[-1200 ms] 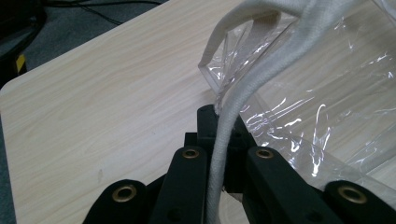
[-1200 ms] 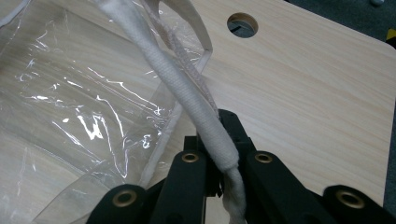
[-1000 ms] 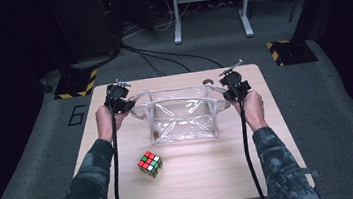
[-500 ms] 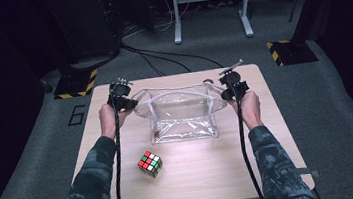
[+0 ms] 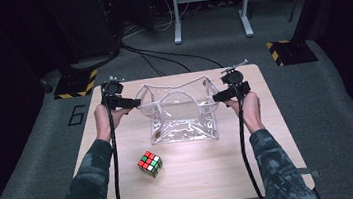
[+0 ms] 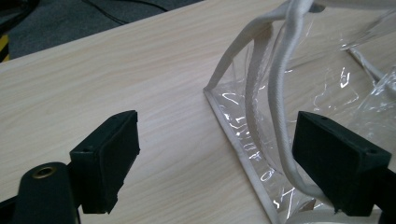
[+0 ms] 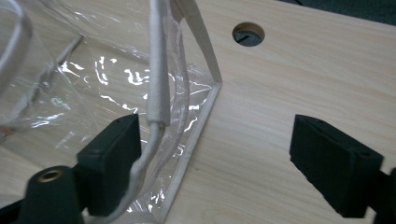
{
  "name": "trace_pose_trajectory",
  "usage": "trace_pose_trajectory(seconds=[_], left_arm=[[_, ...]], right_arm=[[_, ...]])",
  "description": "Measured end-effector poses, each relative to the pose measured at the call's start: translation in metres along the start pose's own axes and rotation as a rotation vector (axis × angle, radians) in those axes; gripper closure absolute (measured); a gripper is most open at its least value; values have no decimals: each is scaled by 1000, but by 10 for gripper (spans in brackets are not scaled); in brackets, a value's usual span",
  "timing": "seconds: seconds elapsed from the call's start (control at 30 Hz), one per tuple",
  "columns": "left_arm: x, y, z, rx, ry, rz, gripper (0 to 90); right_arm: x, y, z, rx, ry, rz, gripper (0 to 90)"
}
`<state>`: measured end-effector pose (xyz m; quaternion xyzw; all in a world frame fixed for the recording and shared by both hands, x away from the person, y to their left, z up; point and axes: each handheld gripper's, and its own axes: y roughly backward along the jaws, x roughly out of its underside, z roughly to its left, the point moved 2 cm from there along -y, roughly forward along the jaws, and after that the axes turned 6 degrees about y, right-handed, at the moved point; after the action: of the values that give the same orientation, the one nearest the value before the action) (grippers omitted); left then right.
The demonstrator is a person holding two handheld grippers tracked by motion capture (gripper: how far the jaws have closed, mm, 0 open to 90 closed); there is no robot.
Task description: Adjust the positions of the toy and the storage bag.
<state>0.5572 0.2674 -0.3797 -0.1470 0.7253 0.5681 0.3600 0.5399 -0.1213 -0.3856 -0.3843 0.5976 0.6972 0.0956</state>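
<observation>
**Both grippers let go at the ends of the clear bag**

From where I stood, the left gripper (image 5: 132,103) sat at the left end of the clear plastic tote bag (image 5: 183,119), its tips pointing in toward the bag's upper left corner. Its jaws had just been opening and stood wide apart. In the left gripper view the bag's white-taped edge (image 6: 243,154) and one white strap (image 6: 280,107) ran between the two black pads, nearer the right-hand one, and neither pad pressed on them.

The bag itself stood open in the middle of the tabletop (image 5: 208,176), mouth up, its long axis running left to right from one gripper to the other. Its looped handle (image 5: 174,97) arched over the mouth. In front of it and a little to the left, well apart, lay a Rubik's cube (image 5: 150,164), nearer the left hand (image 5: 102,122) than the right.

At the right end, the right gripper (image 5: 217,96) mirrored the first: jaws just opened, spread wide. In the right gripper view the bag's corner (image 7: 215,86) and a strap (image 7: 158,79) lay just beside its left-hand pad, with bare wood and a round hole (image 7: 248,33) in the tabletop beyond. I judged the cube to be the left gripper's reach.
</observation>
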Motion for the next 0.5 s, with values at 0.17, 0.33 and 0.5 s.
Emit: trace_pose_trajectory(seconds=[0.17, 0.33, 0.5], left_arm=[[4, 16, 4, 33, 27, -40, 77], [15, 34, 6, 60, 20, -74, 27], [33, 48, 6, 88, 1, -108, 1]], right_arm=[[1, 20, 3, -22, 25, -66, 88], [9, 39, 3, -43, 38, -122, 26], [26, 54, 4, -45, 68, -171, 0]])
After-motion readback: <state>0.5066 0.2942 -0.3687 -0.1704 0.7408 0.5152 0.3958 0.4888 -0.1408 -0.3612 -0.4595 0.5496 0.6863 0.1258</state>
